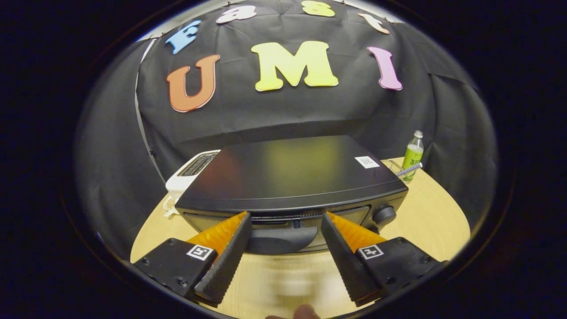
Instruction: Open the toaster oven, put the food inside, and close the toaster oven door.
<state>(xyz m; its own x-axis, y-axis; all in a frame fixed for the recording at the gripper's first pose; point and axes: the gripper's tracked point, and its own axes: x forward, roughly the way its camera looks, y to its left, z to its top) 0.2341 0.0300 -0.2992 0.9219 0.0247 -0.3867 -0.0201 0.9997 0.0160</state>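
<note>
From my own view along the fingers, my gripper (285, 226) is spread wide, released, with nothing between the two fingers but open air and the front of the toaster oven (292, 177) just ahead. The tips reach up to the oven's front face, one to each side of its dark handle (281, 239), and I cannot tell whether they touch the front or stop just short of it. The oven is a black box with a flat top that carries a small white sticker (366, 162) near its far right corner; a round knob (383, 215) sits on the right of its front. The door looks closed, so what is inside is hidden from me. Behind the oven's left corner stands a white slot toaster (195, 170), its slots too dark to see into. To the right, well apart from the oven, a green bottle (413, 157) stands upright near the far edge of the wooden table (434, 221). Bare tabletop lies open on the right of the oven and below my fingers, where a pale blurred patch (294, 283) sits that I cannot identify. The table's curved edge runs close on the left, past the toaster.
</note>
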